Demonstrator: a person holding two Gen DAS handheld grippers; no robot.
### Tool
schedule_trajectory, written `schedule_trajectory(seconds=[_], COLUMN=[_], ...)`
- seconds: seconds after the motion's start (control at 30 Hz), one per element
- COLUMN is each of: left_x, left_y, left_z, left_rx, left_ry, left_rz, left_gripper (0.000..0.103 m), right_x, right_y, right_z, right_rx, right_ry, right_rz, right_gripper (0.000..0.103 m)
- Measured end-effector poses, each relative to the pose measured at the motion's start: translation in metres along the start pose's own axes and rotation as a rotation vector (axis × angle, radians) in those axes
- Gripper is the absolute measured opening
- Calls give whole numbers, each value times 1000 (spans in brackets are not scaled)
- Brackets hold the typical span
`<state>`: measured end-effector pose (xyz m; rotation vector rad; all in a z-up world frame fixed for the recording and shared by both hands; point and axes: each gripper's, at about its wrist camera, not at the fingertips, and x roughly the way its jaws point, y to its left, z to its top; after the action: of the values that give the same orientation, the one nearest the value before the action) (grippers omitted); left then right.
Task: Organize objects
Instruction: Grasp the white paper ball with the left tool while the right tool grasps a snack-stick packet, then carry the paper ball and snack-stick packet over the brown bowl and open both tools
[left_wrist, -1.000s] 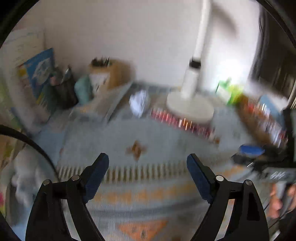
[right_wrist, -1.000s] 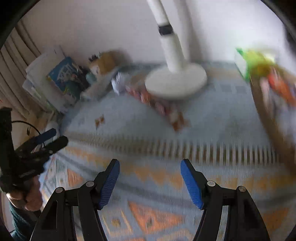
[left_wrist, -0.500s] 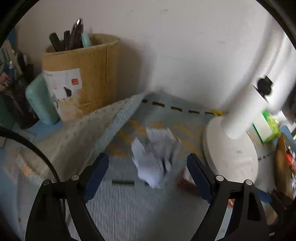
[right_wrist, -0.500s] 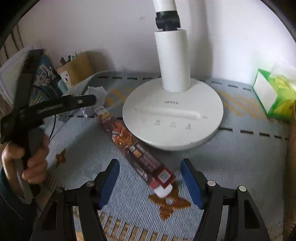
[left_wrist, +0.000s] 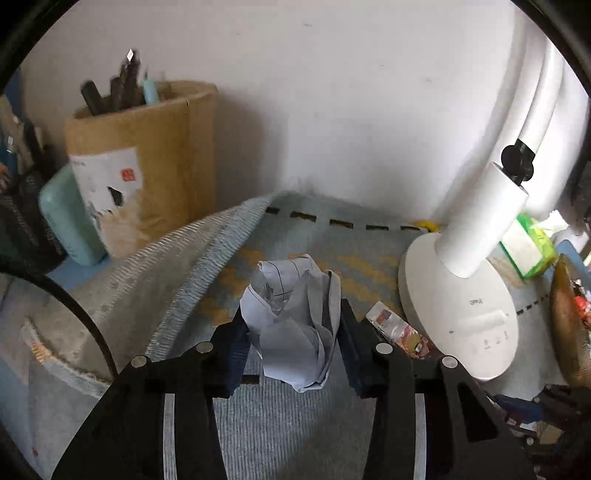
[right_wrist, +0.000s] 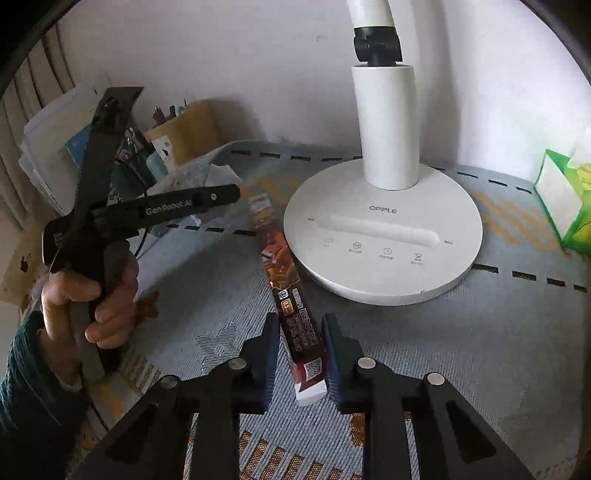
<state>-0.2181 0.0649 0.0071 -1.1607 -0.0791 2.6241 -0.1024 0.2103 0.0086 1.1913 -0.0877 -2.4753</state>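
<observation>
While both grips look fresh, we list our risks.
Left gripper (left_wrist: 291, 347): jaws just closed onto the crumpled white lined paper ball (left_wrist: 295, 325), low centre; it may crush or slip.
Right gripper (right_wrist: 297, 360): jaws just closed, clamping the long brown printed snack box (right_wrist: 288, 291), low centre, by one end; lifting could swing it into the round white lamp base (right_wrist: 384, 229).

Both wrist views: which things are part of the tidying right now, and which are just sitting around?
In hand:
- crumpled paper, pinched in the left claw, whose jaws have just been closing
- long printed box, pinched in the right claw, likewise

Lying about:
- lamp base
- cardboard pen holder
- green tissue pack
</observation>
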Motion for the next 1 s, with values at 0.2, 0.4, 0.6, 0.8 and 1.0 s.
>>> schedule_trajectory(seconds=[0.2,0.4,0.6,0.8,1.0], left_x=[-45,-141,-194,-192,-184], left_y=[-20,-55,-72,-94,-99], left_z=[-29,-103,-171,-211,-212], left_rx=[32,144,120,122,152], left_ry=[10,-1,-5,-2,0], left_rz=[-8,-6,-88,-118,-77], left_gripper=[40,40,40,41,41], right_x=[-16,-88,-156,-209,-195], right_y=[9,20,9,14,7], right_z=[-14,-80,-152,-203,-223], right_rx=[-31,25,119,73,98], right_ry=[1,-23,-12,-32,50], right_rz=[-25,-55,-26,-120,-105], right_gripper=[18,16,16,16,26])
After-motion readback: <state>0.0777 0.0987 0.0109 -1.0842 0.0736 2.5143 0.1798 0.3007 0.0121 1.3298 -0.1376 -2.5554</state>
